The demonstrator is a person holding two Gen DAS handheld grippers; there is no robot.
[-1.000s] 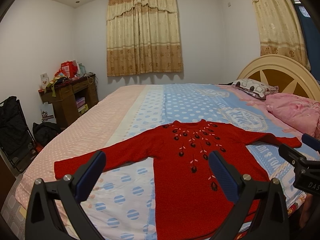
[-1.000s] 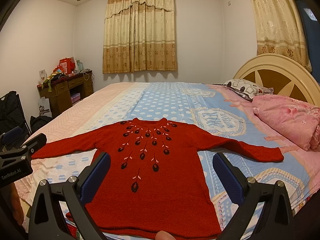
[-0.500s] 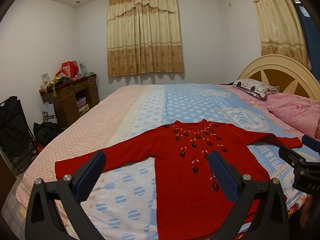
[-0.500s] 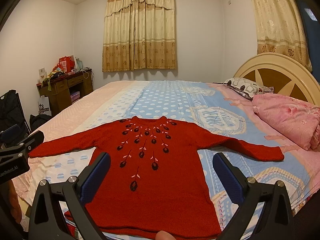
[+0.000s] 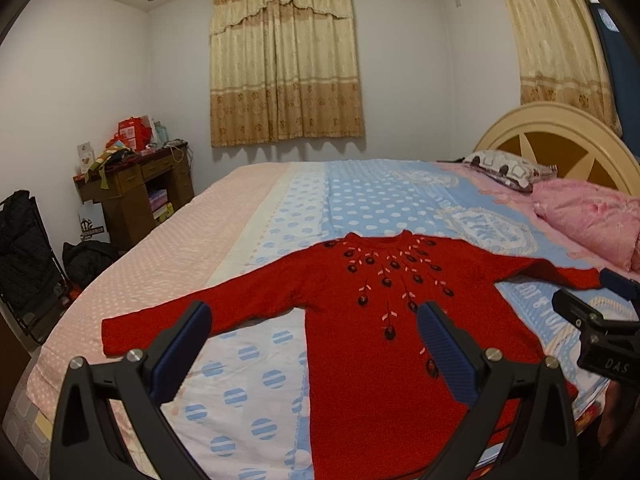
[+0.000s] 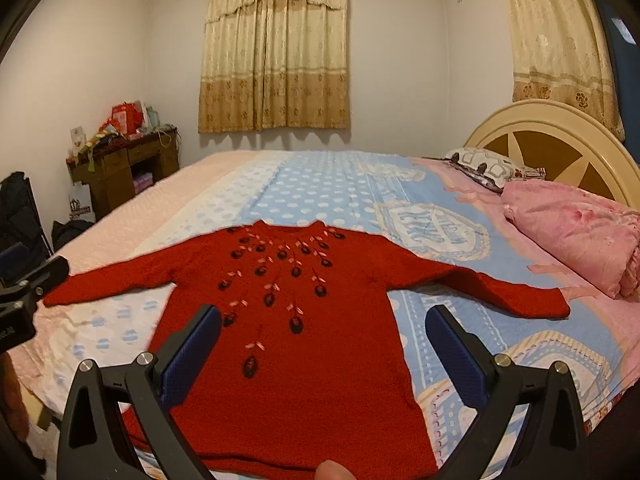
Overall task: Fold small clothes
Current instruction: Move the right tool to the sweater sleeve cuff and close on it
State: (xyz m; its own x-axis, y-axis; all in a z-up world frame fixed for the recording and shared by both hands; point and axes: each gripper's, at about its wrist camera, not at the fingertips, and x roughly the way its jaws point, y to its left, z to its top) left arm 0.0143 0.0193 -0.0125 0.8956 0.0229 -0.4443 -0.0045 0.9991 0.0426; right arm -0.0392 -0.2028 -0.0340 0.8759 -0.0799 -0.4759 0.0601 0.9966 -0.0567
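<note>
On the dotted bedsheet (image 5: 248, 360) a knitted red sweater (image 6: 304, 344) lies flat; both grippers' jaws spread wide.

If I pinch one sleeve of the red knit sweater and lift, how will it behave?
The red knit sweater lies limp and flat on the bed, so it will likely drape and trail. Its coarse knit probably grips the ribbed pads well, and it may stretch.

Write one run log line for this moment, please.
phase: before first fold | red sweater: flat on bed, sleeves spread | left gripper: open, empty | right gripper: open, empty
</note>
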